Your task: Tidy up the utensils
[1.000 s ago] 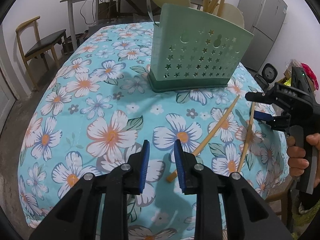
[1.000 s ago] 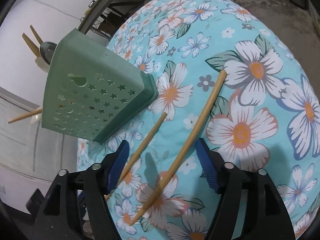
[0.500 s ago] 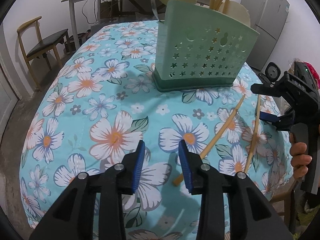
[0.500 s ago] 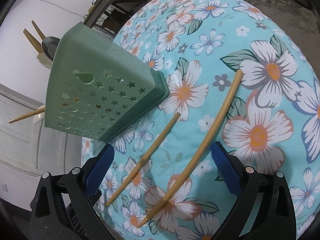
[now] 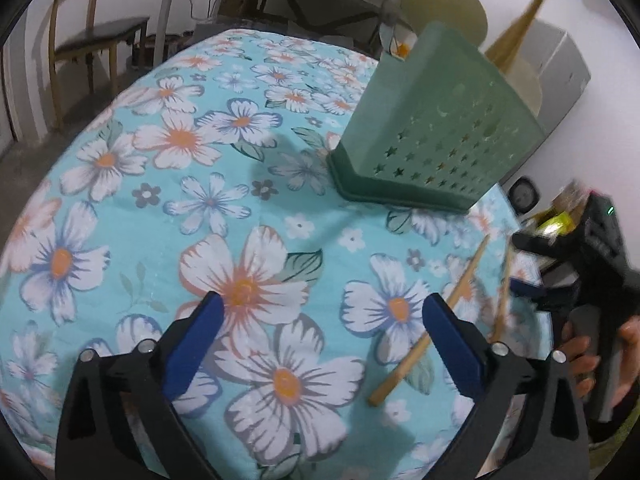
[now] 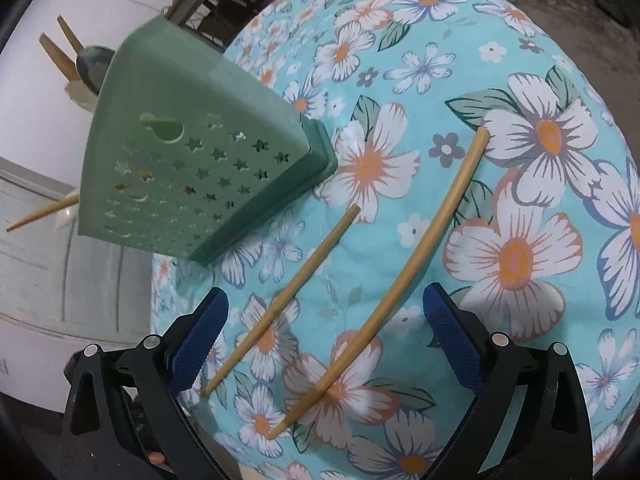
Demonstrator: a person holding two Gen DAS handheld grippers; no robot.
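Floral tablecloth (image 5: 120, 184): green utensil holder (image 5: 436, 136) stands far right. Two chopsticks (image 6: 400, 272) lie flat near your right gripper (image 6: 326, 336), jaws wide, gripping nothing. Your left gripper (image 5: 320, 344) has just opened wide, empty.

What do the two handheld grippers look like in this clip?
Both match: the left gripper and right gripper have black plastic fingers with silver rivets and blue textured pads. From the left camera, the right gripper's black body shows a small green light. No cables or sleeves are visible.
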